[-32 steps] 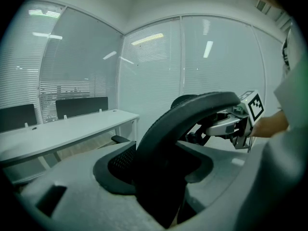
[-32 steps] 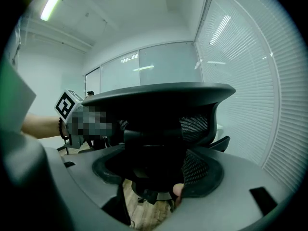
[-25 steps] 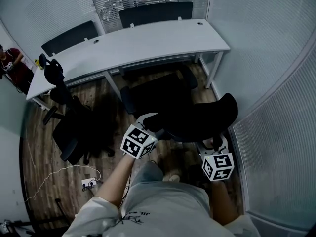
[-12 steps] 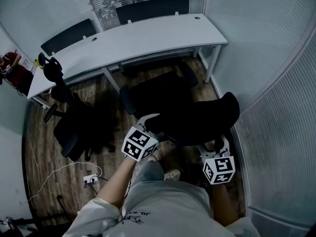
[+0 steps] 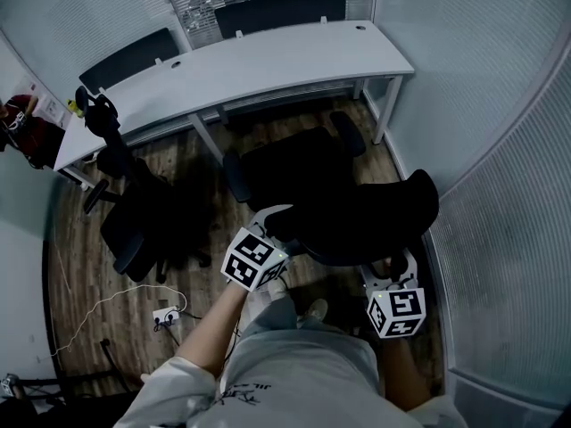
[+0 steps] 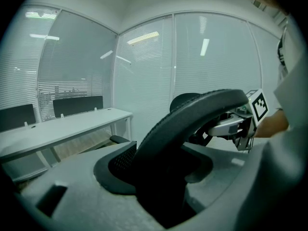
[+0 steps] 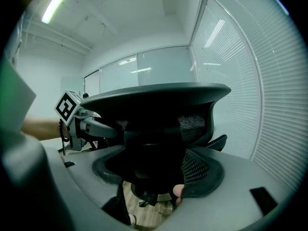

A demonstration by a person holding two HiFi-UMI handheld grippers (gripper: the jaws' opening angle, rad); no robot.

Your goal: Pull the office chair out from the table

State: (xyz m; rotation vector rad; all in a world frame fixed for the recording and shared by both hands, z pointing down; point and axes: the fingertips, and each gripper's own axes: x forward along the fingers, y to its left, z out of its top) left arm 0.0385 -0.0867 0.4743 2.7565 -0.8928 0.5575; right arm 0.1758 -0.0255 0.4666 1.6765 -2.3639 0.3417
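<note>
The black office chair (image 5: 299, 163) stands on the wood floor in front of the white table (image 5: 268, 61), its seat out from under the tabletop. Its curved backrest (image 5: 361, 217) faces me. My left gripper (image 5: 272, 219) is shut on the backrest's left end, and the rim (image 6: 192, 114) runs between its grey jaws. My right gripper (image 5: 399, 264) is shut on the right end, where the mesh back (image 7: 159, 102) fills the gap between its jaws. Each gripper view shows the other gripper: the right gripper (image 6: 236, 126) and the left gripper (image 7: 82, 121).
A second black chair (image 5: 134, 226) stands at the left by the table's end. Two more chair backs (image 5: 277, 12) rise behind the table. Glass walls with blinds (image 5: 500, 194) close in on the right. A power strip and white cable (image 5: 165, 315) lie on the floor. A person (image 5: 18, 127) is at the left edge.
The chair and both grippers have come back towards me, away from the table, and the gap between seat and tabletop has widened. Both grips stay the same.
</note>
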